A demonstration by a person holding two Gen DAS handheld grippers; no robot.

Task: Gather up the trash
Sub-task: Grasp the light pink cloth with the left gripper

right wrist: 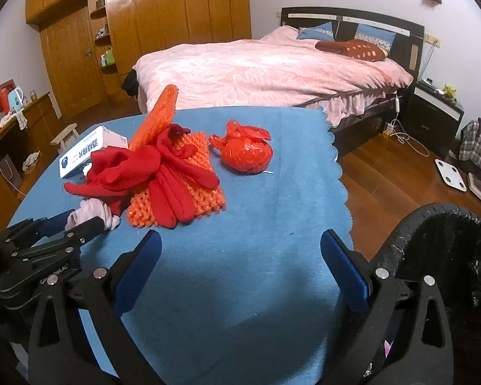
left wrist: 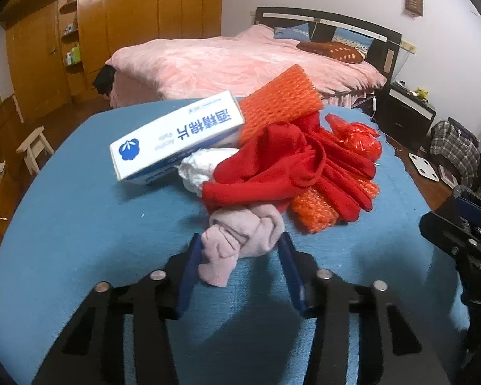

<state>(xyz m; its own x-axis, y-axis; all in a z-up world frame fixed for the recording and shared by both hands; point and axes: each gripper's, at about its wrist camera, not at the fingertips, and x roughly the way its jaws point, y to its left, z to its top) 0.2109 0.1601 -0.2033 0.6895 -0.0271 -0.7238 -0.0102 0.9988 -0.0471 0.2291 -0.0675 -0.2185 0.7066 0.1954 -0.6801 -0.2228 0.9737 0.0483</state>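
Pale pink cloth, a small bunched sock (left wrist: 243,240), is seen between the two blue pads of the left hand-held gripper (left wrist: 240,256) at the near edge of the pile, about 6 o'clock in the left wrist view. The pads are set against both sides of the sock, so the left hand-held gripper is closed partly, on the sock, and the sock lies on the blue cloth of the table (left wrist: 96,224). In the right wrist view the same sock (right wrist: 89,213) is found at 9 o'clock, clamped at the tip of the left hand-held gripper.

Just beyond the sock, at 12 o'clock from it, red gloves (left wrist: 288,166) are laid over an orange foam net (left wrist: 314,211), and they are touching both it and the sock. A crumpled white tissue (left wrist: 195,166) is placed at 11 o'clock of the sock, under a white and blue box (left wrist: 176,134) that is tilted up on the pile. A second orange foam net (left wrist: 279,102) is leaned behind the box, at 12 o'clock. A red plastic bag (right wrist: 247,150), knotted into a ball, is set apart from the pile at 2 o'clock.

The right hand-held gripper (right wrist: 240,266) is held wide open above bare blue cloth, with nothing between its pads. A black bin (right wrist: 449,256) is seen at 4 o'clock in the right wrist view, beside the table edge. A bed with a pink cover (right wrist: 272,70) is standing behind the table.
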